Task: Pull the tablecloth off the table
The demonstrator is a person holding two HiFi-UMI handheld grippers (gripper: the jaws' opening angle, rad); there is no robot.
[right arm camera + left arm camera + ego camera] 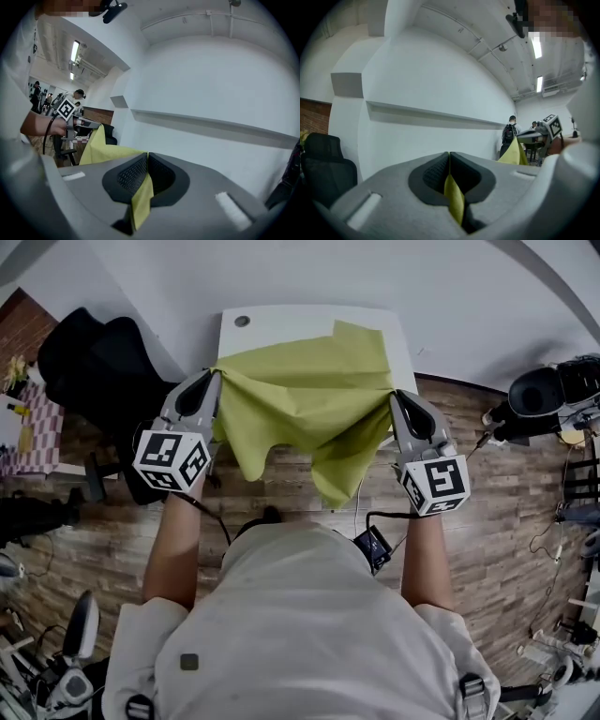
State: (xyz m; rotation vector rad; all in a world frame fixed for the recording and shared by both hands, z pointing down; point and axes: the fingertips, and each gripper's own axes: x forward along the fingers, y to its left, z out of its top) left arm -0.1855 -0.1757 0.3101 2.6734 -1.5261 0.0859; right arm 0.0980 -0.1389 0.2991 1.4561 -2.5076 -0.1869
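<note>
Nearest, the left hand-held gripper (215, 374) and the right hand-held gripper (394, 394) each clamp a corner of the yellow-green tablecloth (300, 395). It sags between them, and its far part lies on the white surface (281, 324).

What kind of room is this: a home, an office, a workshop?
Probably a lab or workshop, not a home: a black office chair near a small white table, cabled equipment standing on the wood-look floor, and strip lights overhead.
</note>
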